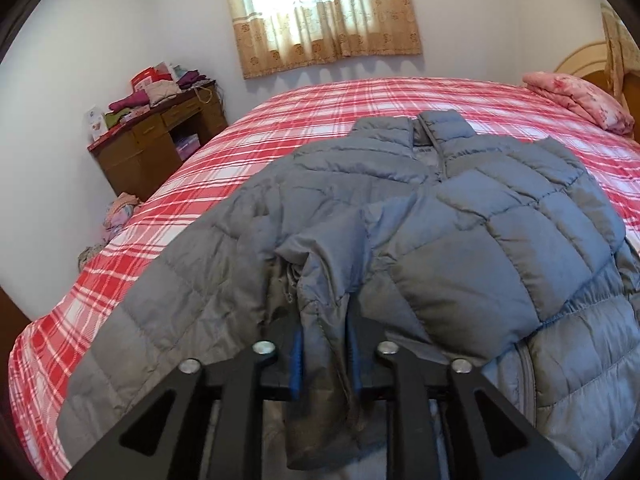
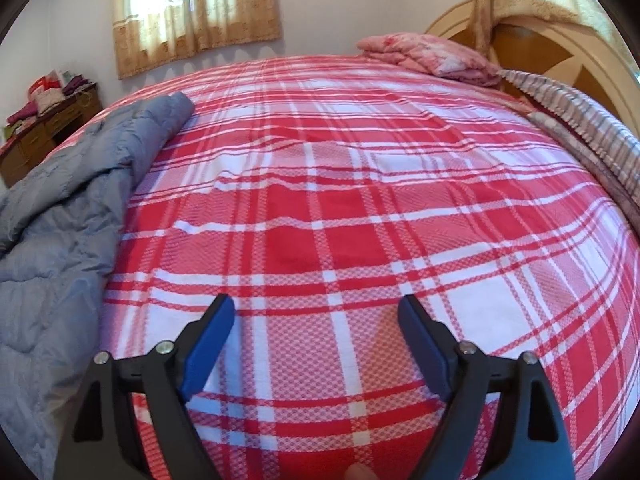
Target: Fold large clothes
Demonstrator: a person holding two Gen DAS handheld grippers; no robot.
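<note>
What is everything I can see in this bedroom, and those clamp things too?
Jacket: one, grey quilted, spread on the bed, a sleeve cuff clamped.
Bed cover: one, red and white plaid, over the whole bed.
Folded quilt: one, pink floral, by the headboard.
Headboard: one, tan wood, right end of the bed.
Curtain: one, beige patterned, over the window.
Desk: one, brown wood, left corner, clothes piled on top.
Left gripper: one, black with blue pads, shut on the jacket.
Right gripper: one, same colours, open above the bed cover.
</note>
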